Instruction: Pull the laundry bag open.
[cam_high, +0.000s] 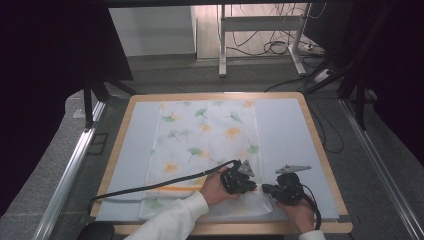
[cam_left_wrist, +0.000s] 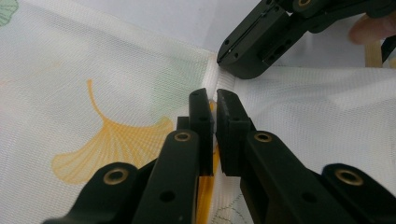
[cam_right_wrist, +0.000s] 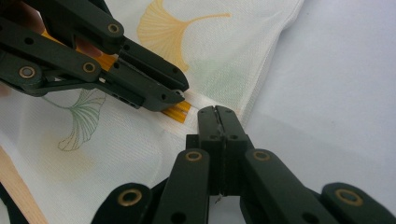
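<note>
Cloth: a white cloth (cam_high: 207, 145) printed with ginkgo leaves lies spread on the table (cam_high: 320, 150), its near edge by the person's side.
Left gripper: the left gripper (cam_left_wrist: 214, 108) is clamped on a raised fold of the cloth beside its orange stripe (cam_right_wrist: 176, 111).
Right gripper: the right gripper (cam_right_wrist: 218, 113) is pinched on the cloth's edge, just beside the left gripper.

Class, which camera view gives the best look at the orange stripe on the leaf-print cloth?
The right gripper view: the orange stripe lies sharp and close, just beyond the other gripper's tip. The left gripper view shows a sliver of it between its own jaws. The high view shows it small, crossing the cloth.
</note>
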